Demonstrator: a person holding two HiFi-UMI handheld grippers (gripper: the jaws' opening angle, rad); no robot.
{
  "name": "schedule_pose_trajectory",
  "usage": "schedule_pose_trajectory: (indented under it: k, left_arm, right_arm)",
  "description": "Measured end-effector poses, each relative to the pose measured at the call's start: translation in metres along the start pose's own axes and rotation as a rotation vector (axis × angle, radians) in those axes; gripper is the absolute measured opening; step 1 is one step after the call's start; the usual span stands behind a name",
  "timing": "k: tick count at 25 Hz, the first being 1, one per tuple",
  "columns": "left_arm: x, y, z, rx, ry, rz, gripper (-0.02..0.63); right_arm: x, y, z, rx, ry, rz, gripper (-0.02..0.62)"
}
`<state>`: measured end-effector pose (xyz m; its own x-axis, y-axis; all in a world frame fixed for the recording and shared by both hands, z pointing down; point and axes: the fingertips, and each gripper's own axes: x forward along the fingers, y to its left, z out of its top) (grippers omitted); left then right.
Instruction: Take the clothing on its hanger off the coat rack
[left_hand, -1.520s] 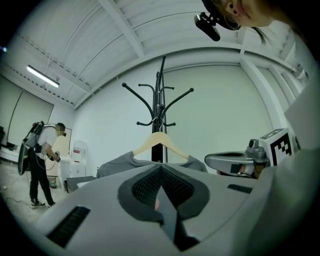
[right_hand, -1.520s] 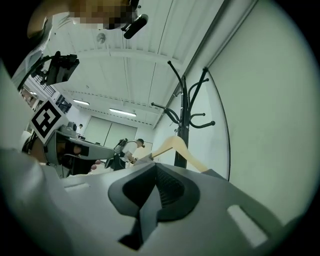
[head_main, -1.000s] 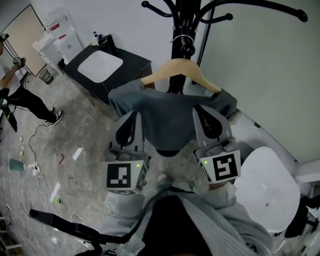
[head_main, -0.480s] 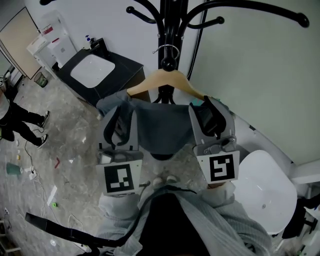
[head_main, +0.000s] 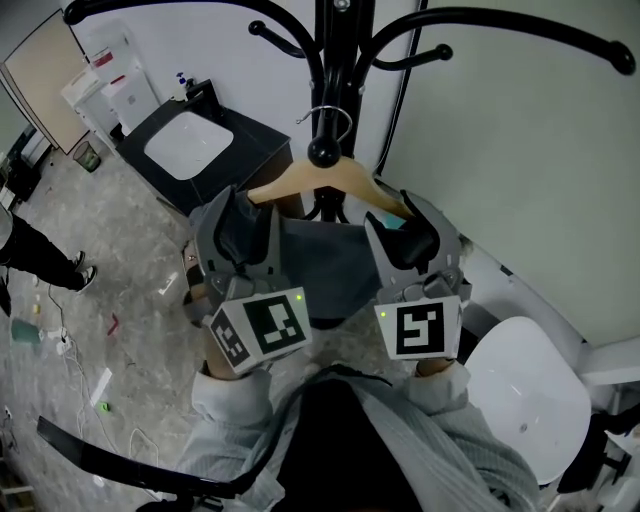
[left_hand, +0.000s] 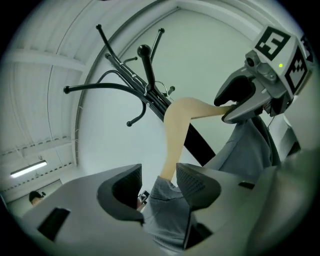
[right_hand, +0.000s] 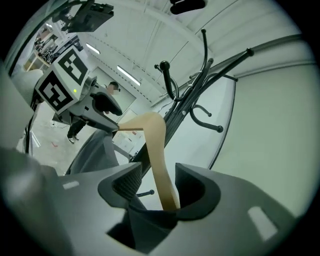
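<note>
A wooden hanger carries a grey garment and hangs by its wire hook on the black coat rack. My left gripper is at the hanger's left shoulder. Its jaws are opening, and the cloth-covered hanger end lies loose between them with a gap on one side. My right gripper is at the right shoulder. Its jaws are opening too, with the bare wooden arm standing between them and no pad pressing on it.
A black cabinet with a white basin stands at the back left. A white round seat is at the lower right by the wall. A person's legs show at the left edge, and cables and scraps lie on the floor.
Both grippers' jaws have spread apart at the hanger's shoulders. The left gripper has tilted. The person at the left has moved toward the edge of the view.
</note>
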<state>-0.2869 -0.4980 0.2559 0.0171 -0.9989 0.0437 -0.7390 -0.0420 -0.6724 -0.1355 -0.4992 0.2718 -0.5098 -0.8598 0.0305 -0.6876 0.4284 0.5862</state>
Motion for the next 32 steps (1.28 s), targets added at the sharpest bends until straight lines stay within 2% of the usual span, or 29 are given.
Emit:
schedule_pose_trajectory:
  k: [6, 10, 11, 13, 15, 24, 32]
  left_arm:
    - [0.015, -0.007, -0.002, 0.104, 0.041, 0.010, 0.198]
    - [0.021, -0.009, -0.003, 0.137, 0.041, 0.030, 0.196]
    - [0.022, -0.010, -0.003, 0.142, 0.045, 0.027, 0.189]
    - [0.022, -0.011, -0.003, 0.154, 0.048, 0.031, 0.129]
    - [0.020, -0.013, -0.003, 0.159, 0.048, 0.042, 0.121]
    - [0.006, -0.012, -0.003, 0.158, 0.062, 0.065, 0.121]
    - [-0.019, 0.009, 0.036, 0.173, -0.013, 0.119, 0.121]
  right_arm:
    - [0.006, -0.002, -0.003, -0.069, 0.037, -0.012, 0.175]
    - [0.012, -0.004, -0.009, -0.125, 0.066, -0.030, 0.170]
    - [0.014, -0.006, -0.010, -0.136, 0.069, -0.033, 0.167]
    - [0.015, -0.008, -0.011, -0.150, 0.073, -0.042, 0.156]
    - [0.016, -0.010, -0.012, -0.162, 0.071, -0.051, 0.118]
    - [0.013, -0.006, -0.010, -0.224, 0.052, -0.061, 0.106]
    - [-0.010, -0.030, 0.026, -0.257, -0.025, -0.143, 0.104]
